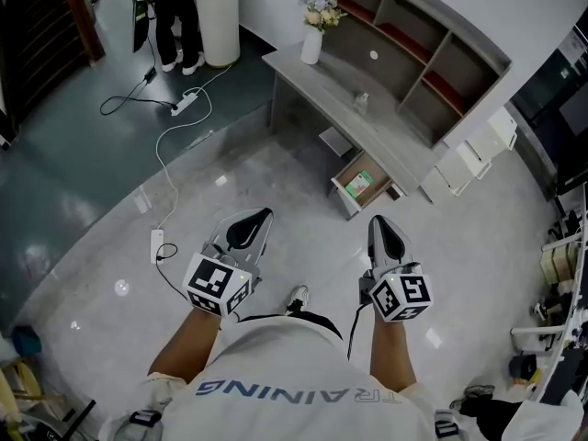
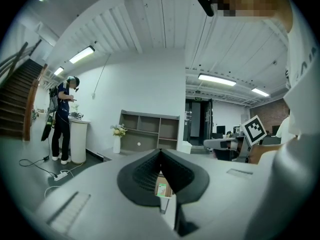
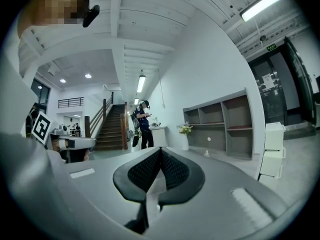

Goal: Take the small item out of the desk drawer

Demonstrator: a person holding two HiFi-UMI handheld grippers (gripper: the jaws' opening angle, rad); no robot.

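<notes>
Where the drawer (image 1: pixel 377 169) stands open, a green-and-white item (image 1: pixel 359 185) lies inside.

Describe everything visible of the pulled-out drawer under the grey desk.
The grey-fronted drawer has a tan, wood-look inside. It stands pulled out from under the long grey desk, open toward the person. One small flat green-and-white item lies in it. The left gripper and right gripper are both short of it; nothing else touches it.

Two claws: left claw (image 1: pixel 265 217), right claw (image 1: pixel 377 223); one desk (image 1: pixel 322 76); one open drawer (image 1: pixel 342 194); one vase (image 1: pixel 312 46); one shelf unit (image 1: pixel 441 58).
</notes>
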